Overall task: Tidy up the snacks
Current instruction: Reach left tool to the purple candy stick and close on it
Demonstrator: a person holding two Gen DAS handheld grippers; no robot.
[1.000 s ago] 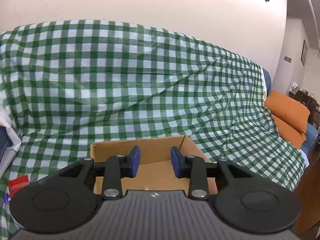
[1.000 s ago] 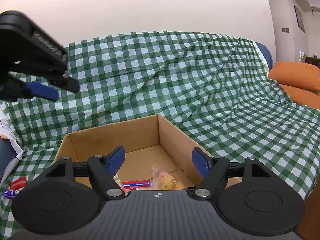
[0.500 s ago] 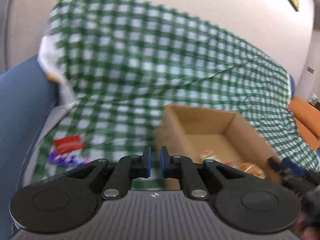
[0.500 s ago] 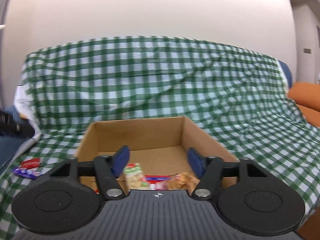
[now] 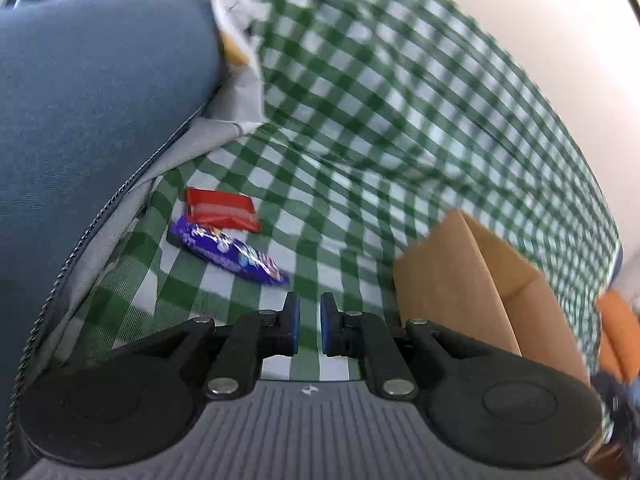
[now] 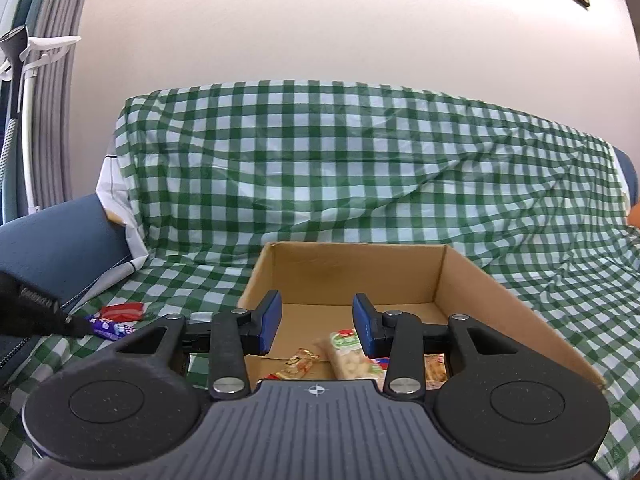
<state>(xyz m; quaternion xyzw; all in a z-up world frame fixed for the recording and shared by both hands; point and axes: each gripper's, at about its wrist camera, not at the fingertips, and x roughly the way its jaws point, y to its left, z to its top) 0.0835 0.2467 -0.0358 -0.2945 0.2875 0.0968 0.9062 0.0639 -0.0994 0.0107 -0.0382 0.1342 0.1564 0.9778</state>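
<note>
A purple snack pack and a red snack pack lie on the green checked cloth, left of an open cardboard box. My left gripper hangs just in front of the purple pack, jaws nearly closed with a small gap, holding nothing. In the right wrist view the box holds several snack packs. My right gripper is open and empty over the box's near edge. The purple pack and the red pack show at the left, beside the left gripper's body.
A blue sofa armrest rises to the left of the loose packs. The checked cloth covers the sofa seat and back. An orange cushion lies at the far right. A wall stands behind.
My left gripper has swung left from over the box down toward the two loose packs, and its jaws have narrowed. My right gripper has shifted right over the box and its jaws have narrowed a little.
</note>
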